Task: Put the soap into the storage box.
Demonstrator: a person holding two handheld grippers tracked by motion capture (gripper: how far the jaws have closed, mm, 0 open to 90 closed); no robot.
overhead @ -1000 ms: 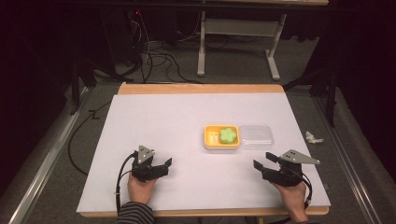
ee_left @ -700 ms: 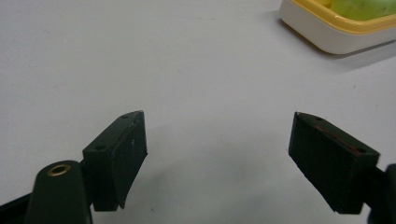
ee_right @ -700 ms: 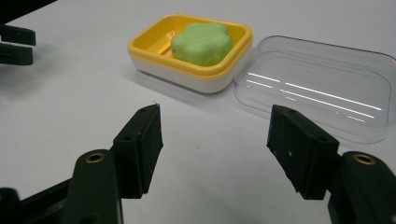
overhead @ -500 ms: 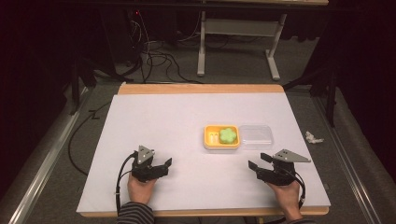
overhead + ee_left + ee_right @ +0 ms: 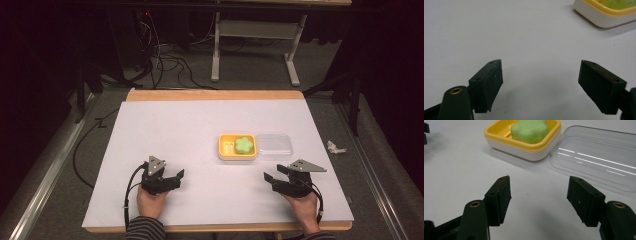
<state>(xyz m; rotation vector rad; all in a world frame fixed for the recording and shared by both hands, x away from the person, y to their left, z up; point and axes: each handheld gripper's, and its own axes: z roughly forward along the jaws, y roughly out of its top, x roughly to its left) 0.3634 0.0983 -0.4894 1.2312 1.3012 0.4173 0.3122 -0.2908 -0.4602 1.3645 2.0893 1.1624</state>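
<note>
at the bottom of the high view, two hands come in over the near edge of the white-covered wooden table [image 5: 200, 130], each one holding a black two-jaw tool. the left gripper [image 5: 176, 176] rests low in the lower left part of the frame, and in the left gripper view its jaws stand wide apart with nothing between them, above bare white surface; the corner of the yellow dish is seen at the upper right of that view, well apart from it. the right gripper [image 5: 271, 178] is in the lower right part of the high view, and its jaws are also spread wide and empty. it points toward the dish, which lies just beyond it, so i judge this hand is the one preparing to reach. a little farther, right of the frame's centre, lies the yellow and white rectangular plastic soap dish [image 5: 237, 146] with the green flower-shaped soap [image 5: 244, 144] lying inside it. touching its right side, the clear plastic lid [image 5: 273, 145] lies flat on the table, probably set there to keep the dish open. at the right, off the table, a small crumpled white paper [image 5: 335, 147] lies on the grey floor. farther back, in the upper part, stand black cables [image 5: 165, 60] and a grey metal table frame [image 5: 255, 47].
</note>
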